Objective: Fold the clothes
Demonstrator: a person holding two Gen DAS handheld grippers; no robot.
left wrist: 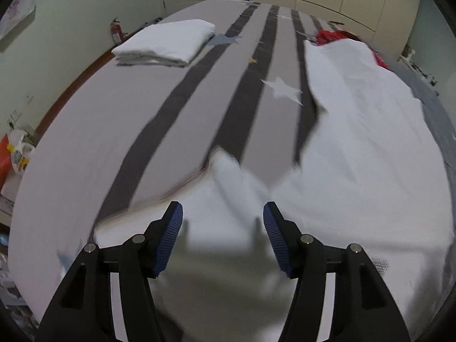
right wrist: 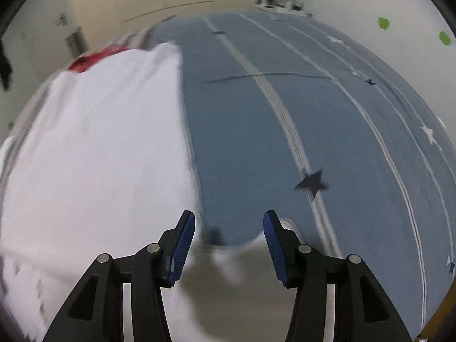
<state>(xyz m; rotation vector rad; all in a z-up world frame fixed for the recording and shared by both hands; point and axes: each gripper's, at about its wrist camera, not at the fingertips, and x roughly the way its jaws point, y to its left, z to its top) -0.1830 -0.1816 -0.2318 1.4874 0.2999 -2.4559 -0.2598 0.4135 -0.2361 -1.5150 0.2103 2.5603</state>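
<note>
- Both your jaws stand parted with nothing pinched: the left gripper (left wrist: 223,213) hangs above the near part of the white garment (left wrist: 356,148), the right gripper (right wrist: 229,222) above its blurred near edge.
- Spread on the bed (left wrist: 85,131), the white garment (right wrist: 94,148) lies partly on grey stripes, partly on the blue cover (right wrist: 256,131).
- Beyond it a red cloth (left wrist: 330,35) peeks out (mostly hidden).
- Far to your left sits a folded white stack (left wrist: 168,42).
</note>
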